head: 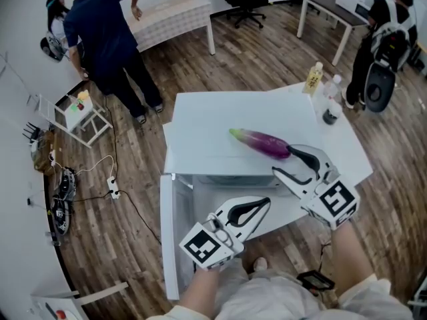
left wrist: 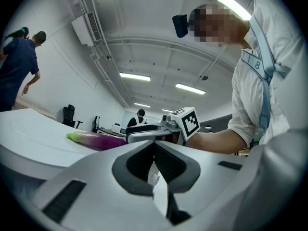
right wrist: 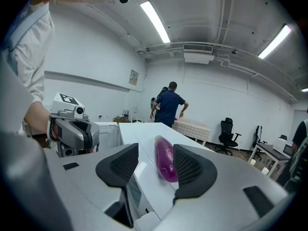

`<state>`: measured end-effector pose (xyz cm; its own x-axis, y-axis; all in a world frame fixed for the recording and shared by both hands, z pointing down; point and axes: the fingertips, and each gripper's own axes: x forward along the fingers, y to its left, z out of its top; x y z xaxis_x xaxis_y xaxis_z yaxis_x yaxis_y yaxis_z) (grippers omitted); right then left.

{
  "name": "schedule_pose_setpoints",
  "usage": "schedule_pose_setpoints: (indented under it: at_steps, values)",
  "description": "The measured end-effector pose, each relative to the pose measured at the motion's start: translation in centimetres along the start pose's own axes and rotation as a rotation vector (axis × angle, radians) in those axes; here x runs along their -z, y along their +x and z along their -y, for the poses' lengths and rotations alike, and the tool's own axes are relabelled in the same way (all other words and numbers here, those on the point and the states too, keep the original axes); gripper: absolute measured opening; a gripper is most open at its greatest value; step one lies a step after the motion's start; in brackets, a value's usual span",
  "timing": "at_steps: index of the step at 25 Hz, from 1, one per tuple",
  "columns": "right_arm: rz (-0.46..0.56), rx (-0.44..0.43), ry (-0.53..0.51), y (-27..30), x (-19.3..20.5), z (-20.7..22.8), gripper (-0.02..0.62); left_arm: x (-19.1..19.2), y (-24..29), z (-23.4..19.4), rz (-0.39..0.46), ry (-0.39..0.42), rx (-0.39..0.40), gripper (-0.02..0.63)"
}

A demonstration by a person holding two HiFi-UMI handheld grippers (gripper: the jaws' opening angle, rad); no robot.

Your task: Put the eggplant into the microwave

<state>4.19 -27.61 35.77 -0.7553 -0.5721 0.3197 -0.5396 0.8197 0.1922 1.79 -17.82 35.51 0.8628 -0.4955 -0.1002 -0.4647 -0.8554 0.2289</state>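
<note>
A purple eggplant (head: 263, 143) with a green stem lies on top of the white microwave (head: 213, 129). The microwave's door (head: 171, 235) hangs open at the left front. My right gripper (head: 283, 160) is open at the eggplant's near end. In the right gripper view the eggplant (right wrist: 166, 161) lies just ahead between the pads without being pressed. My left gripper (head: 265, 203) is shut and empty, in front of the microwave's opening. In the left gripper view, the eggplant (left wrist: 94, 139) and the right gripper (left wrist: 144, 131) lie beyond the closed tips.
The microwave stands on a white table (head: 350, 155); a yellow bottle (head: 313, 79), a clear bottle (head: 331, 89) and a dark cup (head: 330, 117) are at its far right. A person in dark blue (head: 107, 39) stands far left. Cables (head: 110, 185) trail on the wooden floor.
</note>
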Motion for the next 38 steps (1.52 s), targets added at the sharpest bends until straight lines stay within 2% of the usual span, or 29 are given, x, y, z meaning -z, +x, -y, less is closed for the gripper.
schedule_pose_setpoints:
  at_steps: [12, 25, 27, 38]
  values:
    - [-0.086, 0.005, -0.025, 2.2, 1.4, 1.7, 0.247, -0.6, 0.8, -1.9, -0.011, 0.003, 0.019, 0.002]
    - [-0.195, 0.009, -0.075, 2.8, 3.1, 2.9, 0.247, -0.4, 0.5, -1.7, -0.016, -0.01, 0.019, 0.002]
    - [-0.2, 0.012, -0.082, 2.8, 3.3, 2.8, 0.222, -0.3, 0.3, -1.6, -0.014, -0.01, 0.015, 0.002]
    - [-0.153, 0.044, -0.03, 1.8, 3.5, 1.7, 0.216, 0.1, -0.6, -0.5, -0.013, 0.001, 0.003, 0.002]
